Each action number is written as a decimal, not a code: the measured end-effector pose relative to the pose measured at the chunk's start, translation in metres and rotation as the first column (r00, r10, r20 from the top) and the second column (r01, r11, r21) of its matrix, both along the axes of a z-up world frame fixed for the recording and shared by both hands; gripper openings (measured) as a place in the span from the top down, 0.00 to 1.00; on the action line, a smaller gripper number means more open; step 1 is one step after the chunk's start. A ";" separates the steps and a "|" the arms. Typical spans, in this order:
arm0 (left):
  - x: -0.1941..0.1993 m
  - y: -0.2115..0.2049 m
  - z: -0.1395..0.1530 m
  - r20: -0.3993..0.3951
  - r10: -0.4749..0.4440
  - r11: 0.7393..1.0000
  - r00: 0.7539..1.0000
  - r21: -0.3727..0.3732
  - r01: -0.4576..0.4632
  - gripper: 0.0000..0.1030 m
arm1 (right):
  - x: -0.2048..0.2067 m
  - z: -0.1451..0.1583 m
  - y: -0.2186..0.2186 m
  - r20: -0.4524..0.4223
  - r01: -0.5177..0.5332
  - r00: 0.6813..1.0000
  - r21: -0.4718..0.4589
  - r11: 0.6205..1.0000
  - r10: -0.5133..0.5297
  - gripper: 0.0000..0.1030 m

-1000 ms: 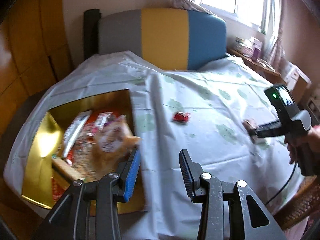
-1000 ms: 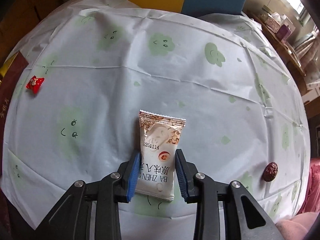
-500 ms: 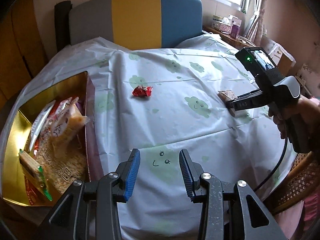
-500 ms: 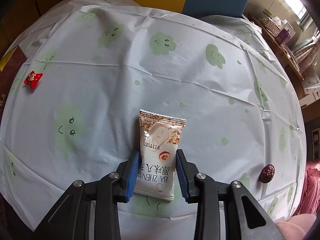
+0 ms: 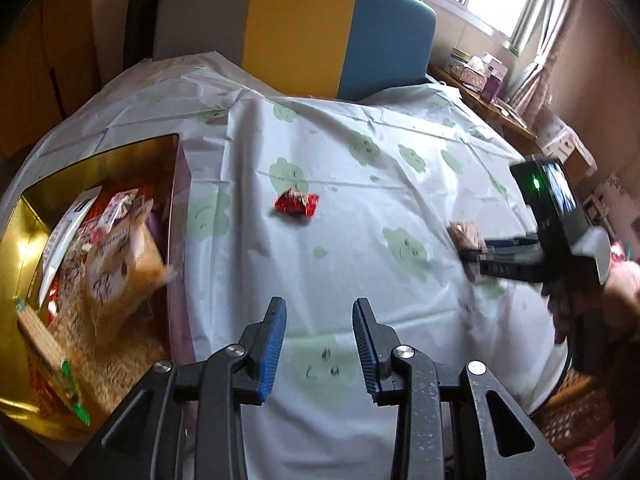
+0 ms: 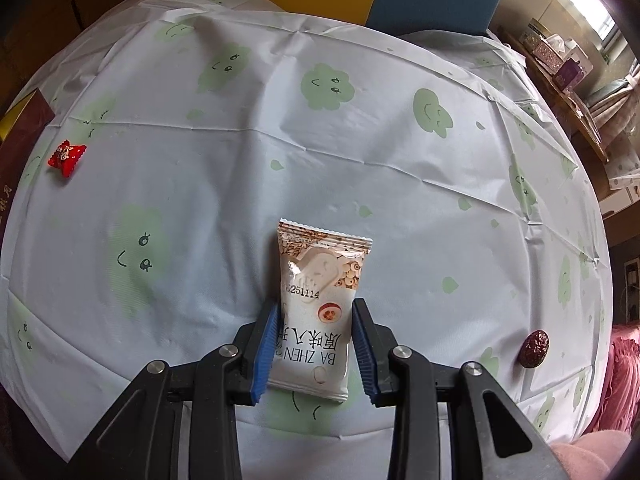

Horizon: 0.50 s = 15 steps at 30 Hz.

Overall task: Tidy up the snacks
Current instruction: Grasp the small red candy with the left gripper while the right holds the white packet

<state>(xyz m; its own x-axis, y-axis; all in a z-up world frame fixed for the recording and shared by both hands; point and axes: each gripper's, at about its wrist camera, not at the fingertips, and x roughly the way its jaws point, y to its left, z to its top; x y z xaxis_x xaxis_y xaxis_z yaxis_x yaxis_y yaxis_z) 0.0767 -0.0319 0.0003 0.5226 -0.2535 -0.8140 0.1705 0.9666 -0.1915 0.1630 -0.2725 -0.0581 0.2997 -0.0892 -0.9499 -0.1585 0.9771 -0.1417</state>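
My left gripper (image 5: 319,304) hovers over the tablecloth with nothing between its blue pads, and its jaws are closing. A red wrapped candy (image 5: 297,204) lies ahead of it on the cloth. To its left stands a gold box (image 5: 24,248) holding several snack packets (image 5: 116,256). My right gripper (image 6: 316,308) is shut on a white snack packet (image 6: 320,276) that lies flat on the table. In the left wrist view the right gripper (image 5: 472,256) is at the right with that packet (image 5: 464,236). The red candy (image 6: 67,155) also shows at far left.
A dark red date (image 6: 534,348) lies near the table's right edge. A grey, yellow and blue chair back (image 5: 296,28) stands behind the table. A side shelf (image 5: 480,72) with small boxes is at the back right. A person's hand (image 5: 616,292) grips the right tool.
The left gripper has swung away from the gold box toward the middle of the table and sunk a little, and its jaws have narrowed slightly. The right gripper and its packet have not moved.
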 end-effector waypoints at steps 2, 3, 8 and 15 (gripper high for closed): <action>0.014 0.001 0.000 -0.023 0.013 1.000 1.000 -0.022 -0.013 0.68 | 0.001 0.000 -0.001 0.001 0.001 1.000 -0.001 1.000 -0.001 0.65; 0.021 0.001 0.000 -0.034 0.020 0.999 0.999 -0.027 -0.021 0.70 | 0.002 -0.001 -0.002 0.001 0.001 1.000 -0.002 1.000 -0.001 0.65; 0.051 -0.003 -0.005 -0.056 0.051 0.998 0.997 -0.037 -0.053 0.74 | 0.003 -0.003 -0.002 0.000 0.001 1.000 -0.003 1.000 -0.001 0.65; 0.093 -0.014 -0.022 -0.039 0.089 0.994 0.995 0.073 -0.086 0.73 | 0.002 -0.003 0.001 0.000 0.001 1.000 -0.006 1.000 -0.001 0.65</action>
<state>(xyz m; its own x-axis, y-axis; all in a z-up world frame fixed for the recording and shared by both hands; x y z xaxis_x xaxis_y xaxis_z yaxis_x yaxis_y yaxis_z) 0.1698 -0.0458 -0.0213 0.5054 -0.1487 -0.8500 0.0778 0.9889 -0.1268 0.1649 -0.2718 -0.0616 0.2991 -0.0955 -0.9494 -0.1572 0.9765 -0.1478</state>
